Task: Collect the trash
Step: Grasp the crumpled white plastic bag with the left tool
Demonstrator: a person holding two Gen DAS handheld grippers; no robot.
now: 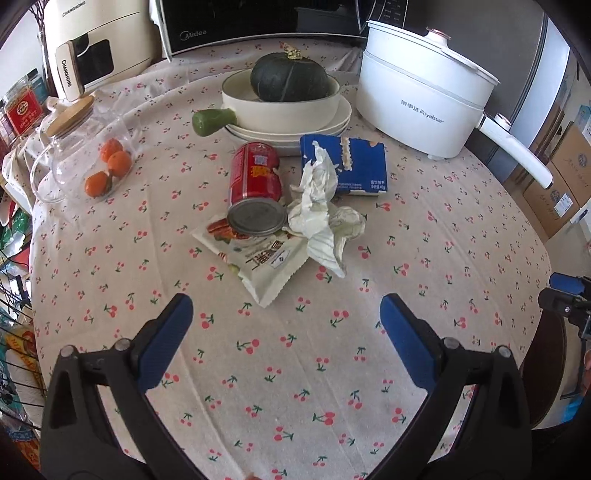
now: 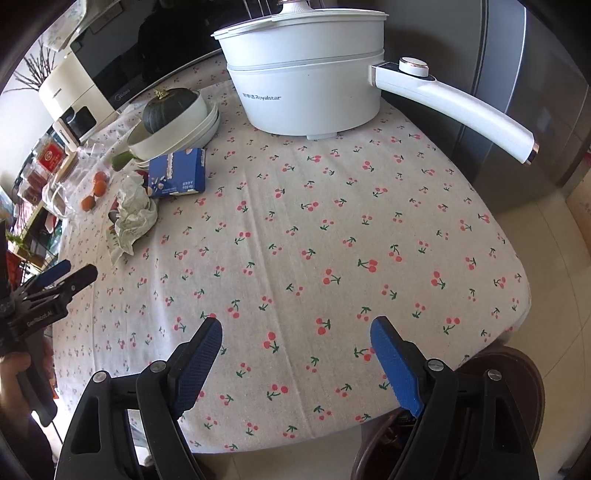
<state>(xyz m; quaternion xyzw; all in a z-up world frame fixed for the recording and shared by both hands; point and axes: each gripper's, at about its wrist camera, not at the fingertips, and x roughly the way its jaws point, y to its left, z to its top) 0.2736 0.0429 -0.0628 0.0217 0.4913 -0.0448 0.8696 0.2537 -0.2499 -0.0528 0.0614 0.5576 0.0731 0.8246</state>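
Note:
A red can [image 1: 255, 184] lies on its side on a white snack wrapper [image 1: 258, 254] in the middle of the cherry-print tablecloth [image 1: 295, 369]. Crumpled white paper [image 1: 317, 210] lies right of the can. A torn blue carton [image 1: 343, 166] lies behind it. My left gripper [image 1: 286, 314] is open and empty, hovering in front of the trash. My right gripper [image 2: 295, 332] is open and empty above the table's near right part, far from the crumpled paper [image 2: 135, 214] and blue carton [image 2: 177, 177]. The left gripper also shows at the left edge [image 2: 62, 277].
A white Royalstar electric pot [image 1: 424, 96] with a long handle stands at the back right. A dark squash [image 1: 288, 77] sits in a cream pan on plates. A glass jar [image 1: 85, 162] with oranges lies at the left. A microwave [image 1: 258, 22] and a cream appliance [image 1: 96, 44] stand behind.

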